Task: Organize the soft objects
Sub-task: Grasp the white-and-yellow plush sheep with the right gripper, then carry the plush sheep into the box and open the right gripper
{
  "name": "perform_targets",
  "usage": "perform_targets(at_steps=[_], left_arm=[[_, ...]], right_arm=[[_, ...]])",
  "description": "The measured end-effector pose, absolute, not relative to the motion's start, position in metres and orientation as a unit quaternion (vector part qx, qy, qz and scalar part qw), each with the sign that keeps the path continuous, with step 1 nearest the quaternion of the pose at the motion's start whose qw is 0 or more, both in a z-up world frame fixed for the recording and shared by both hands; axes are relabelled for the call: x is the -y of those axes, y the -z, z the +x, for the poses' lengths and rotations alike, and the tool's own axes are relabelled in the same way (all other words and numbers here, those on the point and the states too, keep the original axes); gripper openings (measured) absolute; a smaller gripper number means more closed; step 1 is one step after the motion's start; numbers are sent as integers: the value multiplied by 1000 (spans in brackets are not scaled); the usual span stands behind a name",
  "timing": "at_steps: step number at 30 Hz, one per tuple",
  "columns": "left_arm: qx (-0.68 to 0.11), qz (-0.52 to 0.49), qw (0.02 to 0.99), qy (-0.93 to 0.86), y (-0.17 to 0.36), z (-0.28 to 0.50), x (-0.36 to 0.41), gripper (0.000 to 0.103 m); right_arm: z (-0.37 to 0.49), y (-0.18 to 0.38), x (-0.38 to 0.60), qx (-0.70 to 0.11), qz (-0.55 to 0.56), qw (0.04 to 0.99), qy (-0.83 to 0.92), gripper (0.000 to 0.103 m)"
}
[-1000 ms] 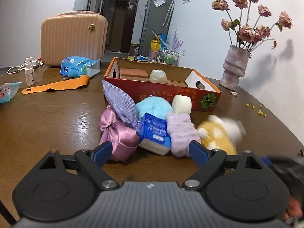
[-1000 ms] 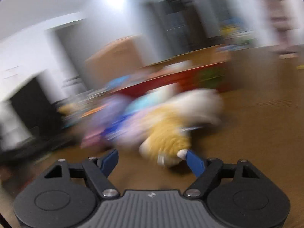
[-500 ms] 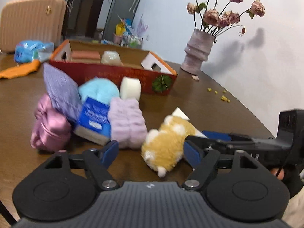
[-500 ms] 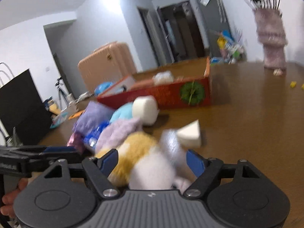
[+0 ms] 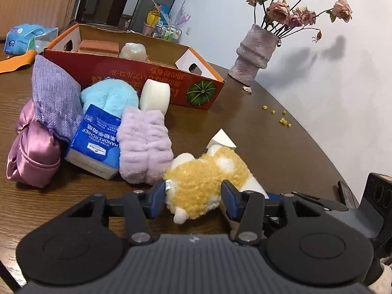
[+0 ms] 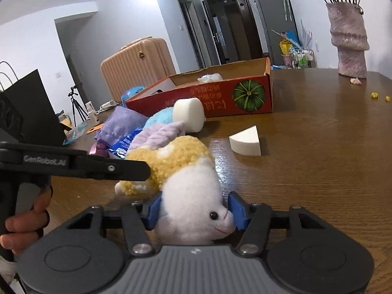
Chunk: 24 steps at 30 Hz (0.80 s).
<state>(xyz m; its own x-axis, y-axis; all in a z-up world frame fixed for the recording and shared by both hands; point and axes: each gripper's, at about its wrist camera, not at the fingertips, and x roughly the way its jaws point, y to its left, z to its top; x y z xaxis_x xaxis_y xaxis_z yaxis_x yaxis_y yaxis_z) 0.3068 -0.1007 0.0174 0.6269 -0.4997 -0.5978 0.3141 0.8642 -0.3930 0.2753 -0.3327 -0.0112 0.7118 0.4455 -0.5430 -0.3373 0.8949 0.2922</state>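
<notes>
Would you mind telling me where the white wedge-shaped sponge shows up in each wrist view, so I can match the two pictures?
Left wrist view: the white wedge sponge sits centre-right, just behind the plush toy, partly hidden by it.
Right wrist view: the sponge lies in full view right of centre, apart from the plush.
Shared landmark: the green pumpkin print on the red box's corner.
</notes>
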Motion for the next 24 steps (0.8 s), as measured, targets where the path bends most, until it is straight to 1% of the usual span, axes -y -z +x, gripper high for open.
perform_targets(at_steps=[4, 6, 7, 11, 13, 15, 17, 20, 21, 24], left_arm=[[-337, -121, 904, 234, -38, 306, 104, 50], [-318, -115, 911, 238, -52, 315, 106, 50], [-312, -114, 912, 240, -58, 322, 107, 50], [-280, -112, 921, 246, -87, 368, 110, 50], [-273, -115, 922, 250, -98, 403, 113, 50], [-275, -126, 921, 247, -105, 444, 115, 51], [-269, -126, 930, 217, -105, 484, 115, 54], [-298, -131, 928, 181, -96, 533, 109, 54], [-302, -122, 931, 168, -92, 548, 109, 54], [-319, -98, 932, 141, -79, 586, 111, 54]], right_arm=[[274, -7, 336, -288, 87, 930, -213, 53], [280, -19, 337, -269, 87, 934, -218, 50], [286, -26, 337, -257, 89, 937, -219, 48], [322, -49, 333, -220, 88, 952, -195, 47], [350, -59, 333, -209, 98, 957, -178, 47], [387, -66, 334, -210, 118, 957, -161, 46], [429, -68, 336, -220, 144, 953, -154, 45], [500, -62, 333, -256, 171, 944, -118, 45], [518, -60, 330, -262, 169, 944, -107, 45], [570, -55, 310, -279, 112, 952, -50, 45]])
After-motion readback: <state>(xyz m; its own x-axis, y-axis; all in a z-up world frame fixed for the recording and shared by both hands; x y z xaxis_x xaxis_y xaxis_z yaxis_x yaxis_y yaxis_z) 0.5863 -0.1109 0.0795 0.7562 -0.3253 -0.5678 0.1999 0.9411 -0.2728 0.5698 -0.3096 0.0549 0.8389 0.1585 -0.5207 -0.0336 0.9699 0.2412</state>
